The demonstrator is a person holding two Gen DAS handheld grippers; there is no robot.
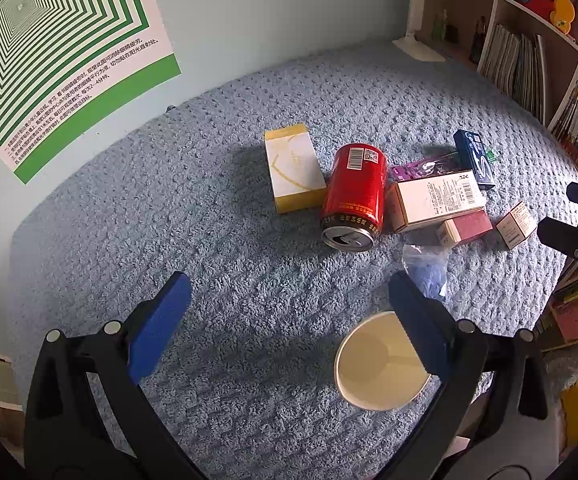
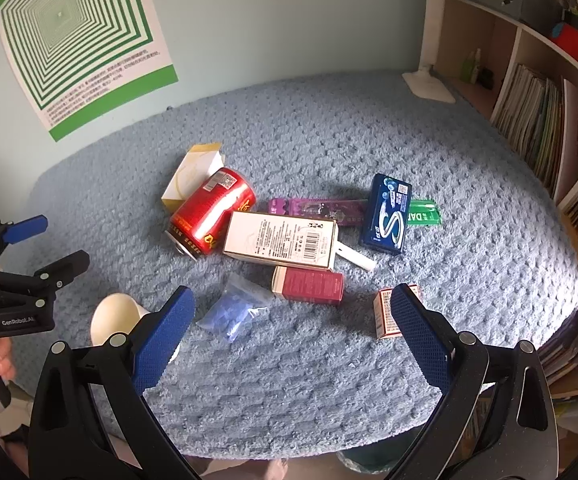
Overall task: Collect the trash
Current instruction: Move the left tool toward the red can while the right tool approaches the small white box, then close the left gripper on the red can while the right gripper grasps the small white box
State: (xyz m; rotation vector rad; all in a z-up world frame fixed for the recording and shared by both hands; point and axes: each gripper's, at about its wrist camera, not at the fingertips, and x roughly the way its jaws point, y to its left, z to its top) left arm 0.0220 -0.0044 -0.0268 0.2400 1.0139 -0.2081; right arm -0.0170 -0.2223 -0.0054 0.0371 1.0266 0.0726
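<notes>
- Blue knobbly cloth (image 2: 329, 128) covers the bench, with a pale wall and a green-striped poster (image 1: 49, 52) behind and bookshelves (image 2: 537, 120) to the right.
- Trash lies bunched mid-bench: a red can (image 1: 353, 194) on its side, a yellow-and-white box (image 1: 294, 168) touching it, a white barcode box (image 2: 281, 240), a maroon box (image 2: 309, 285), a blue gum pack (image 2: 387, 214), a small clear bag (image 2: 235, 312) and a small red-and-white carton (image 2: 385, 314).
- Both tools are empty with jaws spread wide: the left hand-held gripper (image 1: 289, 320) and the right hand-held gripper (image 2: 293, 328) each hover above the near part of the bench, holding nothing.
- A paper cup (image 1: 381, 364), open and seemingly empty, sits just under the left gripper's right finger; it looks like the collecting vessel, though that is a judgement.
- For the right hand-held gripper, the carton sits right behind its right finger, and the clear bag lies just ahead, left of centre.
- To do this step well, I would pick one loose piece at the edge of the pile, such as the carton or bag, centre it between the fingers, then close across its narrow sides.
- The bag is limp, so pinch low, against the cloth.
- The can may roll; leave it until its neighbours are gone.
</notes>
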